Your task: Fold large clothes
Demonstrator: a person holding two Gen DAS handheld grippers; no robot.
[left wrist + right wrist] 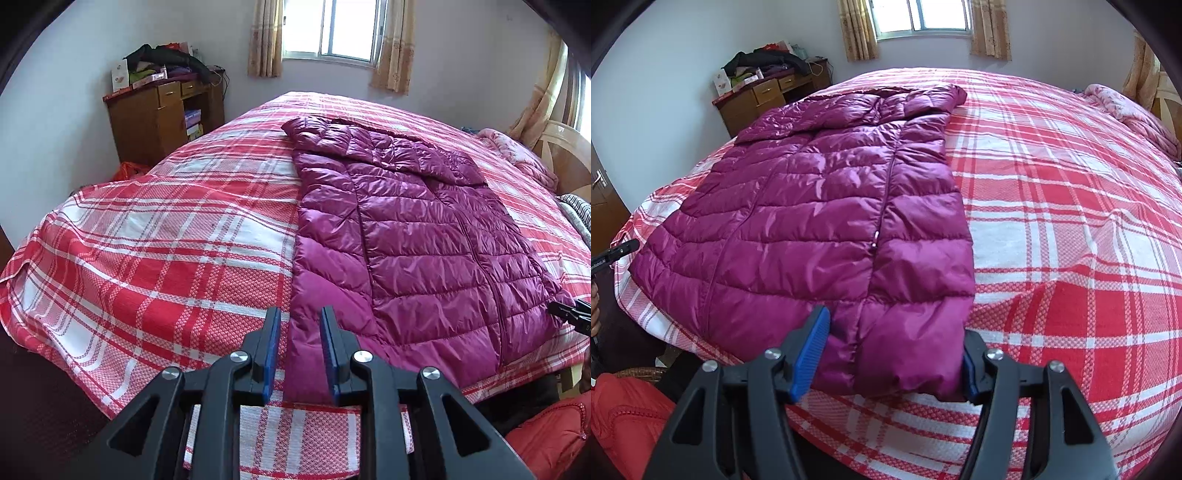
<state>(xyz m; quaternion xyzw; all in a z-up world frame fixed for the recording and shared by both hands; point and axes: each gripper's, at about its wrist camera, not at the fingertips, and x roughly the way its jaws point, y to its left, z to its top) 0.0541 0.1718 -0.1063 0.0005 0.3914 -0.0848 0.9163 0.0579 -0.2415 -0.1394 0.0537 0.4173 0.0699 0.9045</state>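
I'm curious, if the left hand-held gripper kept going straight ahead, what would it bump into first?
Probably the purple puffer jacket: its near left hem corner already lies between the left hand-held gripper fingers. Depth is hard to judge; it might touch the plaid bedspread beneath instead.

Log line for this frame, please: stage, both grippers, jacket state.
stage: pre-grasp at hem | left gripper: open, straddling hem corner | right gripper: open around opposite corner | purple puffer jacket: flat on plaid bedspread

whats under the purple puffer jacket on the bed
The purple puffer jacket lies flat on a red and white plaid bedspread, which shows all around it. Whatever is directly beneath the jacket is covered.
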